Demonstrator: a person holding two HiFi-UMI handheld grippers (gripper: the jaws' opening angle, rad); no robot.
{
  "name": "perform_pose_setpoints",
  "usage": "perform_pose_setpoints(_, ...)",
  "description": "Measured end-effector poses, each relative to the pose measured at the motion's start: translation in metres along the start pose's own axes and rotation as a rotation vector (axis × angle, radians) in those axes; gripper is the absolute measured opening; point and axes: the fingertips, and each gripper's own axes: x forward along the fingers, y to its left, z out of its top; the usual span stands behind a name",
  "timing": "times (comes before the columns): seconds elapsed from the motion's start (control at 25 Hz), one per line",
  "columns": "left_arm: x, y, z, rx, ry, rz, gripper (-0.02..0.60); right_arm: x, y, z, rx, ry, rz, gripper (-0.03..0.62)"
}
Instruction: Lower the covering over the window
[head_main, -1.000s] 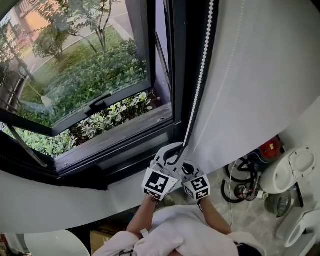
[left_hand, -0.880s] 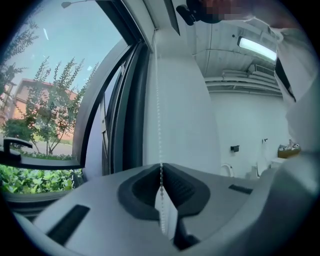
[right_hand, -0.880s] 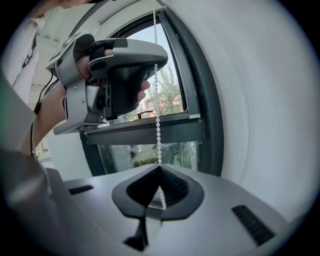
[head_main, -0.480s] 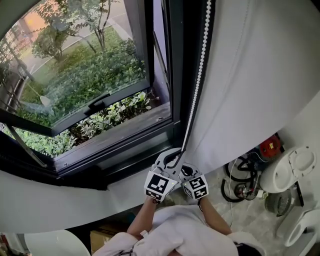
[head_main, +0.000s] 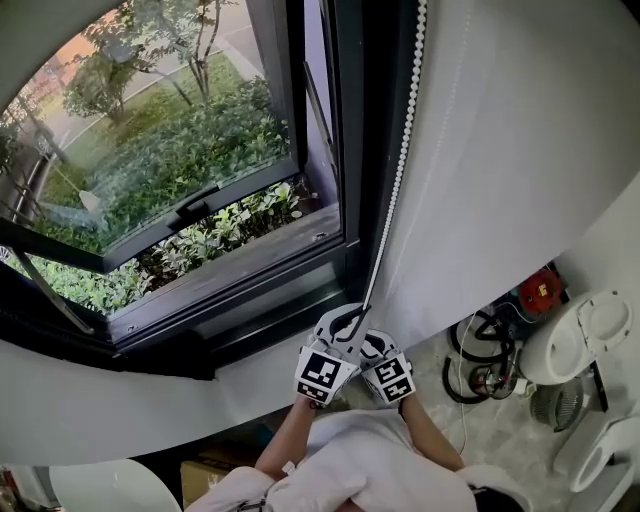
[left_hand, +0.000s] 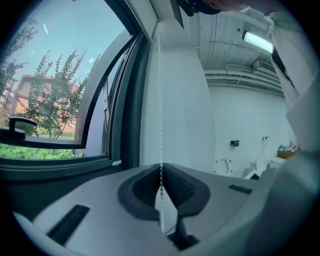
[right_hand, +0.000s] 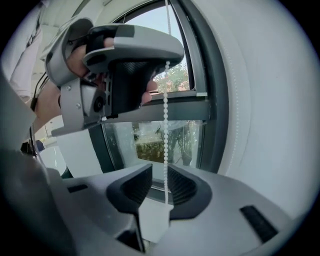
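Beside the window (head_main: 180, 150) — bead chain (head_main: 400, 160) tight between left gripper (left_hand: 161, 175) fingers (left_hand: 137, 192)

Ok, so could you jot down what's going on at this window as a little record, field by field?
Place: open window, greenery outside
Covering: white blind, right of the frame
Cord: bead chain, hanging straight
Left gripper: shut on the chain
Right gripper: jaws have just been opening, chain between them, not gripped
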Motion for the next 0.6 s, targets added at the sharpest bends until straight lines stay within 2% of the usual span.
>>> perform_pose_setpoints(0.16,-0.002,-0.001,-0.009,0.000,0.011,0.003,0.021,-0.015,-0.001,0.011,-0.008,-0.033,-0.001,0.111)
perform_pose_setpoints(0.36,-0.003,-0.002,-0.011,0.001,0.003,0.004,0.021,-0.044,-0.015,0.039,-0.022,-0.081,-0.042,0.124)
perform_pose_setpoints(0.6,-0.004,0.000,-0.012,0.005,-0.001,0.009,0.021,-0.086,-0.029,0.102,-0.042,-0.238,-0.102,0.129)
